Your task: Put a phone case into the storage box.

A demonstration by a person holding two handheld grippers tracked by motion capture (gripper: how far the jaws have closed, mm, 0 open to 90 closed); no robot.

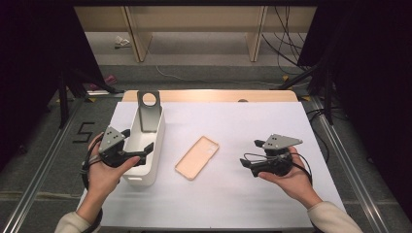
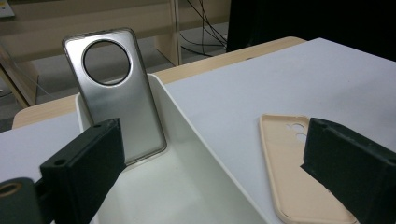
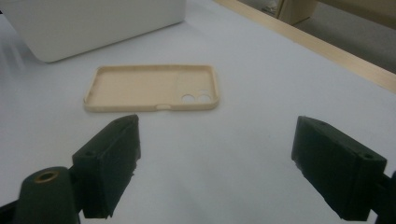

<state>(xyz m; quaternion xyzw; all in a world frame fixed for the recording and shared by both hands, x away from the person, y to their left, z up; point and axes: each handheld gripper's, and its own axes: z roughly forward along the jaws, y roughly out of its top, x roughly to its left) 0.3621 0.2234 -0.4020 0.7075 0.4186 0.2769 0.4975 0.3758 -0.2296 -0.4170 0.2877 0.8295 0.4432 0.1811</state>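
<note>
A: From the high view, what is in hand?

B: The beige phone case (image 1: 197, 157) lies flat on the white table (image 1: 252, 194), between the two grippers and just beside the white bin (image 1: 145, 145). A grey phone case (image 1: 148, 110) stands upright against the bin's far end. The left gripper (image 1: 138, 154) hovers over the bin with its jaws spread and holding nothing; the right gripper (image 1: 248, 164) points at the beige case, well apart from it. I judge the beige case is next to be picked up.

A: And the left gripper view?

B: The jaws are parted and empty. The grey case (image 2: 114, 93) leans on the bin's end wall (image 2: 196, 135), and the beige case (image 2: 299, 172) lies to the right, hollow side up.

A: The right gripper view?

B: Jaws wide apart, nothing between them. The beige case (image 3: 152, 87) lies crosswise ahead, its camera holes toward the right.

A: How to do it well?

B: A flat, thin case offers little to grip. Come in low, put one jaw over a raised long edge, pinch the rim, and lift gently so it doesn't bend or slip.
</note>
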